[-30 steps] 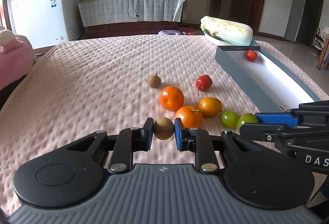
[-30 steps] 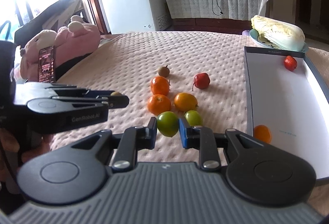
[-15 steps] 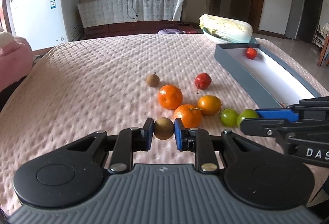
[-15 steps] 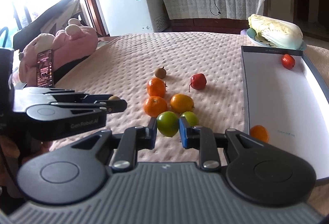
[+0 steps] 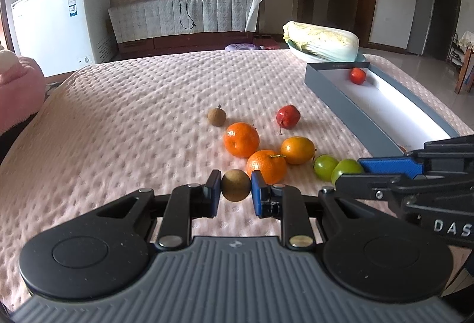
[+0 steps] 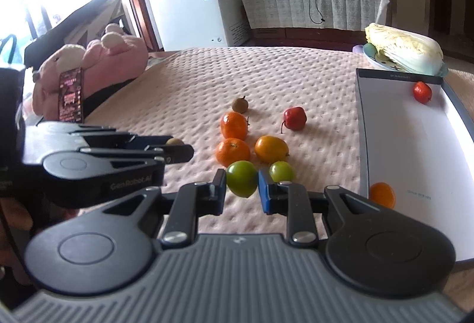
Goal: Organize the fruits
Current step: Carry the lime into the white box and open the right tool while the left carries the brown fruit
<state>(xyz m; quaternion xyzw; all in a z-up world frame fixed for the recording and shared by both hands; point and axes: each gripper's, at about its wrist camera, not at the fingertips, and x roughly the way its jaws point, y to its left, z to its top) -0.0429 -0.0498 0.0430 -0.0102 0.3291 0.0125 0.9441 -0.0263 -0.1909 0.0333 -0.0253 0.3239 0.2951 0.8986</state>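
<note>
The surface [image 5: 124, 121], covered in a pink dimpled cloth, filled most of both views, and a long grey box [image 6: 363, 127] with a white inside lay along its right side. Beyond the far end of the box a napa cabbage [image 5: 321, 40] rested on a plate. A pink plush toy [image 6: 97, 65] sat at the left edge of the surface. The left gripper [image 5: 236, 189] had its fingers clamped on a brown round fruit [image 5: 236, 185], which sat squarely between the two blue pads just above the cloth. The right gripper [image 6: 242, 188] had its fingers clamped on a green fruit [image 6: 241, 178], beside a second green fruit [image 6: 282, 171] lying on the cloth to its right. Just beyond these, three orange fruits clustered together: one mandarin [image 5: 241, 139], a second mandarin [image 5: 266, 166] touching it, and a smoother yellow-orange fruit [image 5: 297, 150] beside them. A small red fruit [image 5: 288, 116] with a stem lay apart from the cluster, toward the box, and a small brown fruit [image 5: 216, 116] lay just beyond the farther mandarin. Inside the box, another red fruit [image 6: 422, 91] sat near the far end and an orange fruit [image 6: 382, 195] sat against the near left wall.
</note>
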